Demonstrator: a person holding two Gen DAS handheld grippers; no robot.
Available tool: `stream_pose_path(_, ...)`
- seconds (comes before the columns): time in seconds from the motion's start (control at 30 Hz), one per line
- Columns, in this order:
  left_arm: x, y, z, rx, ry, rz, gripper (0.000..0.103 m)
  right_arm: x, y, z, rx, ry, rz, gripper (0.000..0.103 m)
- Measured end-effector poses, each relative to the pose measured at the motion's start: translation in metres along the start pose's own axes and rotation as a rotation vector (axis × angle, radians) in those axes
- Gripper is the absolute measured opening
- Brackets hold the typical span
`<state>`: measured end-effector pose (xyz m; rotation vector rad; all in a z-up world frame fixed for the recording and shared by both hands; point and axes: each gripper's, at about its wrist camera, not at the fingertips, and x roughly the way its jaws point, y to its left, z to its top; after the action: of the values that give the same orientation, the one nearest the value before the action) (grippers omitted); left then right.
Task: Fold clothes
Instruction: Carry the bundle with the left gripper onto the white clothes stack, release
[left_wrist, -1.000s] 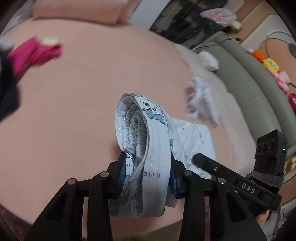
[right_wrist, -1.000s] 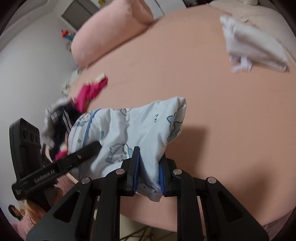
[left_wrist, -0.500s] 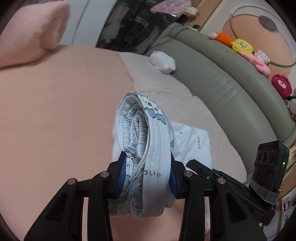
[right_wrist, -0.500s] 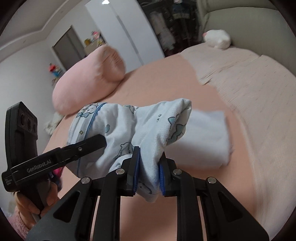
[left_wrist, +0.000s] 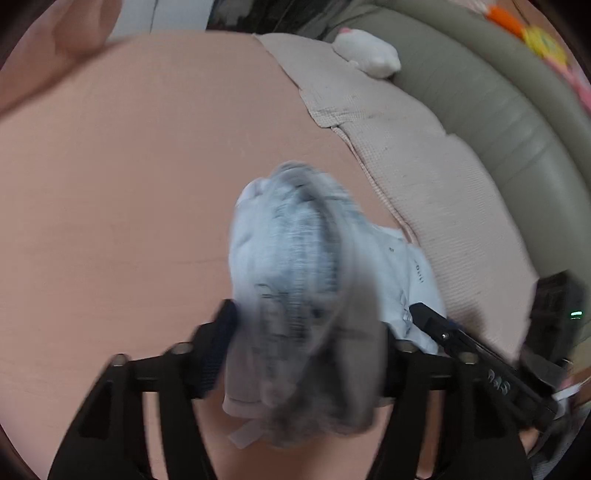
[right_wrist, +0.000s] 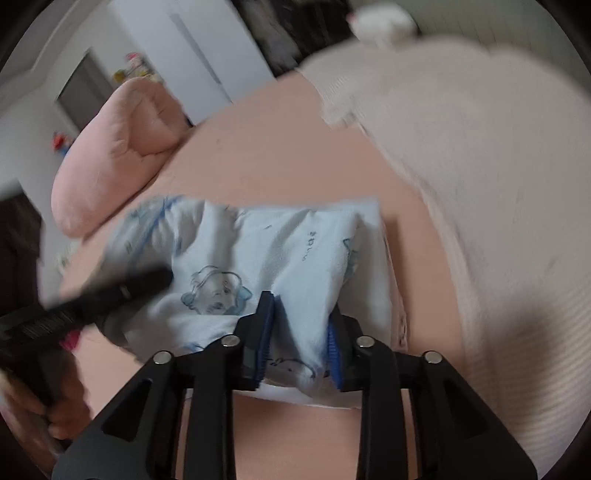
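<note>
Over the pink bed (left_wrist: 110, 221), the folded printed garment (right_wrist: 288, 258) is being released between both just-opening tools: left tool (left_wrist: 306, 347) at nine o'clock, right tool (right_wrist: 301, 339) nearer; pads apart.

pink bed (left_wrist: 129, 184), beige blanket (left_wrist: 424, 166), pillow (right_wrist: 110, 158)

two close wrist views look steeply down onto the bed (left_wrist: 129, 184); both share the folded garment (right_wrist: 295, 251).
</note>
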<state>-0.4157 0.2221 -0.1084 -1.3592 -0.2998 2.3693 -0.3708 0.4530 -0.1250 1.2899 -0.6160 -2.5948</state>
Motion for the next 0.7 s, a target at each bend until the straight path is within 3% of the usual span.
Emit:
stream_pose_path(0.1,-0.025,0.004,0.002,-0.016,-0.077,-0.036,0.069,-0.013,-0.007,0.003,0.058,-0.077,-0.002,0.031)
stream_pose_path(0.23,-0.063,-0.032,0.009,0.188,-0.291,0.023,0.057,-0.035,0.000,0.007,0.044,-0.182,-0.031,0.031)
stream_pose_path(0.3,-0.056,-0.053,0.010,0.295,-0.292,0.028,0.041,-0.034,0.007,0.006,0.021,-0.180,-0.037,0.032)
stream_pose_path(0.4,-0.026,-0.065,0.006,0.386,-0.213,0.083,0.024,-0.020,0.010,0.006,0.008,-0.122,-0.049,0.032)
stream_pose_path(0.5,-0.003,-0.043,0.003,0.367,-0.163,0.141,0.022,-0.007,0.009,0.006,0.020,-0.065,-0.054,0.036)
stream_pose_path(0.6,0.000,-0.013,0.001,0.258,-0.152,0.118,0.022,-0.001,0.003,0.004,0.039,-0.047,-0.020,0.041)
stream_pose_path(0.7,0.002,-0.007,-0.005,0.235,-0.175,0.110,0.022,0.003,0.004,0.002,0.042,-0.048,-0.007,0.041)
